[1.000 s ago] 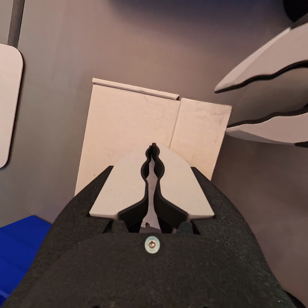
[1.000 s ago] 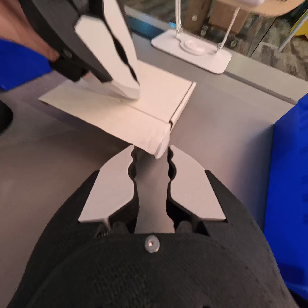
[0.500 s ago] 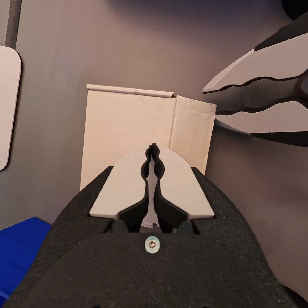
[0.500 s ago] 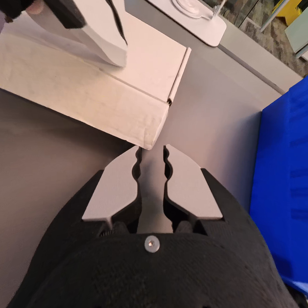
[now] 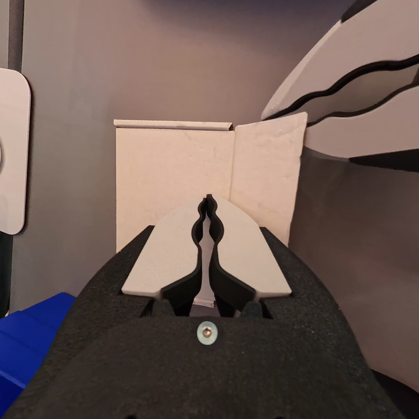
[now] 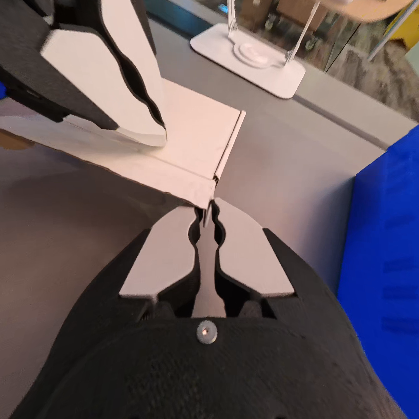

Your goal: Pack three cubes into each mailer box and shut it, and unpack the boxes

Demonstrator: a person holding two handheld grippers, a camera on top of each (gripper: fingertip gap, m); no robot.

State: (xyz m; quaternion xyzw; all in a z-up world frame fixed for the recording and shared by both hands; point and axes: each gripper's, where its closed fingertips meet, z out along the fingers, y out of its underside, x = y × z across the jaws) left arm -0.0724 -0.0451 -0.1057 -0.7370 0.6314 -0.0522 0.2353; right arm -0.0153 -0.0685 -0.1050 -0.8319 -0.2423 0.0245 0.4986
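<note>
Left gripper (image 5: 207,197): jaws clenched, tips meeting, nothing seen between them. It sits over the top panel of the white mailer box (image 5: 174,172); whether the tips press on the card cannot be told from the left wrist view. In the right wrist view the same gripper (image 6: 164,136) comes in from the upper left, tip down at the box top, apparently touching it.

Mailer box: lies shut on the grey table (image 5: 136,68). Its side flap (image 5: 267,172) stands out toward the right gripper. The near end of the box is hidden behind the left gripper's body. Contents not visible.

Right gripper (image 6: 206,205): jaws nearly closed, a corner of the box flap (image 6: 207,199) caught between the tips. The view is motion-blurred, so firmness of the grip is hard to judge. In the left wrist view this gripper (image 5: 294,118) is cut off by the right edge of the frame, its tips at the flap's upper corner.

Surroundings: a blue bin (image 6: 385,226) at the right, cut off by the frame; another blue bin edge (image 5: 27,317) at lower left of the left wrist view. A white stand base (image 6: 249,61) with clear uprights sits at the far table edge, blurred; its top is out of frame.
</note>
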